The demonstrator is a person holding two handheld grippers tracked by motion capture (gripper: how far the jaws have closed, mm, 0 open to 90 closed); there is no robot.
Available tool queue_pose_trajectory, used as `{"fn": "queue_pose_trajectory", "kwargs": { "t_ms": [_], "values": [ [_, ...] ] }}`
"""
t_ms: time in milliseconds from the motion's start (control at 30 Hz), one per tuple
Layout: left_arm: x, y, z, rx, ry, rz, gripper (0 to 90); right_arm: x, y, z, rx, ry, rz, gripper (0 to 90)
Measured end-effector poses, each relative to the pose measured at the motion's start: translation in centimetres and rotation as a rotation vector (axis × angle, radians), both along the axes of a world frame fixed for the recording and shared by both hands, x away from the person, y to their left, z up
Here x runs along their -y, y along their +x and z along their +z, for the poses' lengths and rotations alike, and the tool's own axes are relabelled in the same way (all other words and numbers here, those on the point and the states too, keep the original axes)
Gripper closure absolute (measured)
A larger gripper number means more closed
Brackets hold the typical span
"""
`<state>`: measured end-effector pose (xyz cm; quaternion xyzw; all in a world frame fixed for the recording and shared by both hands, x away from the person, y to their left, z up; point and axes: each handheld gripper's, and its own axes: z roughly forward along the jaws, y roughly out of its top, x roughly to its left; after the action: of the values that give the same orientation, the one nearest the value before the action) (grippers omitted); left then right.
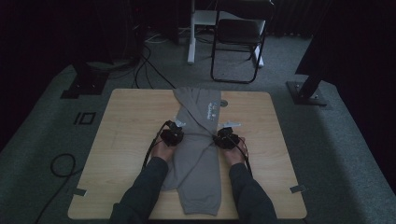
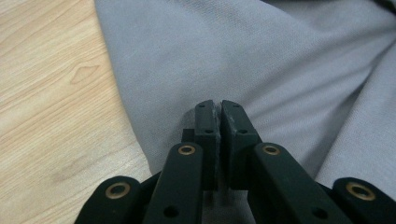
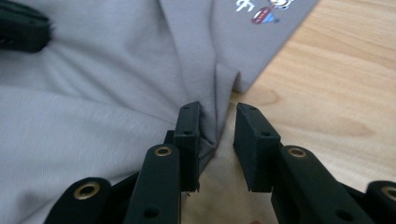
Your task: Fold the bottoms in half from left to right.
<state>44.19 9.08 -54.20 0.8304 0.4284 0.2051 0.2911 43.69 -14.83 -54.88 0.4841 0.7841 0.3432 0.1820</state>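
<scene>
One grey garment [image 1: 198, 154], two grippers, seemingly pinched left.

Dim room; grey carpet [image 1: 42, 140]; black folding chair [image 1: 239, 32] behind wooden table [image 1: 126, 140].

A light wooden table [image 1: 126, 140] with rounded corners stands on grey carpet. One thing lies on it — a grey garment [image 1: 198, 154], stretched from the middle of the far edge down to the near edge, bunched narrow about halfway. A small printed logo sits near its far end — beside it, a small round disc [image 1: 224, 103] by the far edge.
</scene>
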Motion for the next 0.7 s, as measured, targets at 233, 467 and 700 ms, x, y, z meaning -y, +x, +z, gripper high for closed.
{"fn": "queue_pose_trajectory", "kwargs": {
  "t_ms": [233, 467, 700],
  "values": [
    [0.6, -0.5, 0.2, -0.020, -0.024, -0.032, 81.2, 0.5, 0.7, 0.1, -0.001, -0.009, -0.028, 70.5],
    [-1.0, -2.8, 2.4, 0.024, -0.060, -0.058, 73.2, 1.0, -0.9, 0.9, 0.036, -0.006, -0.019, 61.5],
    [-4.2, -5.8, 3.5, 0.033, -0.100, -0.024, 66.7, 1.7, -4.4, 1.7, 0.075, -0.035, 0.045, 57.4]
  ]
}}
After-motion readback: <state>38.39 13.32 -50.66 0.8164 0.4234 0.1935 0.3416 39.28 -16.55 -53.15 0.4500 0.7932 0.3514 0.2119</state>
